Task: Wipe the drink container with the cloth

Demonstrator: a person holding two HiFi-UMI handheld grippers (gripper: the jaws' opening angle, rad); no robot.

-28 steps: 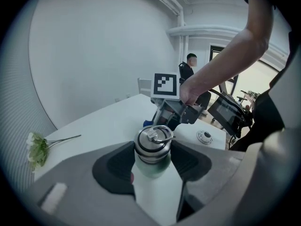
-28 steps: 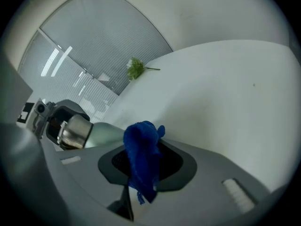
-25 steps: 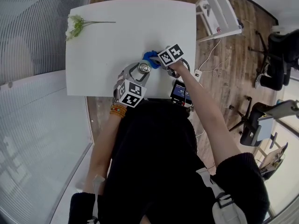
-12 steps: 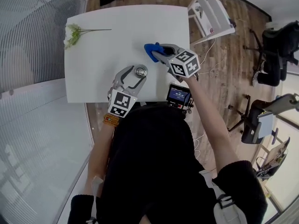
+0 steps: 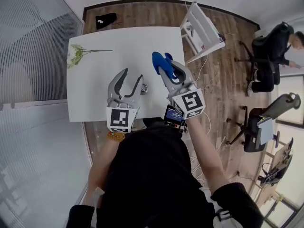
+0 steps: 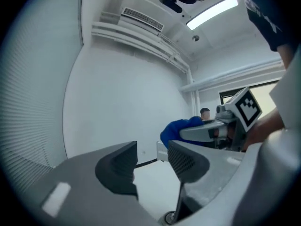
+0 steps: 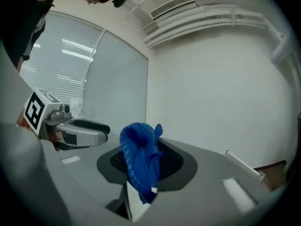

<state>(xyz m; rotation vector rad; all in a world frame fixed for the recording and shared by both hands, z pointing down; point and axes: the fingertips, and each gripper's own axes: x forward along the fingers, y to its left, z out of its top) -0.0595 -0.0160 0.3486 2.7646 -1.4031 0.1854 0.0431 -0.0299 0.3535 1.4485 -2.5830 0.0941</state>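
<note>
A white worktop [image 5: 95,94] stood on a wooden floor, with a white chair [image 5: 202,30] off its far right corner and a sprig of flowers [image 5: 76,55] lying at its far left. The drink container [image 5: 144,88] stood near the worktop's near edge, only its metallic top showing, just to the right of the left gripper [image 5: 132,75], whose fingers were spread apart with nothing between them. The right gripper [image 5: 166,66], raised to the right of it, had its fingers clamped on the blue cloth [image 5: 158,60], which bunched out limp above them. The container looked rigid, smooth and probably slippery (how full or heavy, nothing showed), so a hold around its body below the cap seemed safest. The cloth was soft and light, and its loose end would do the wiping.
</note>
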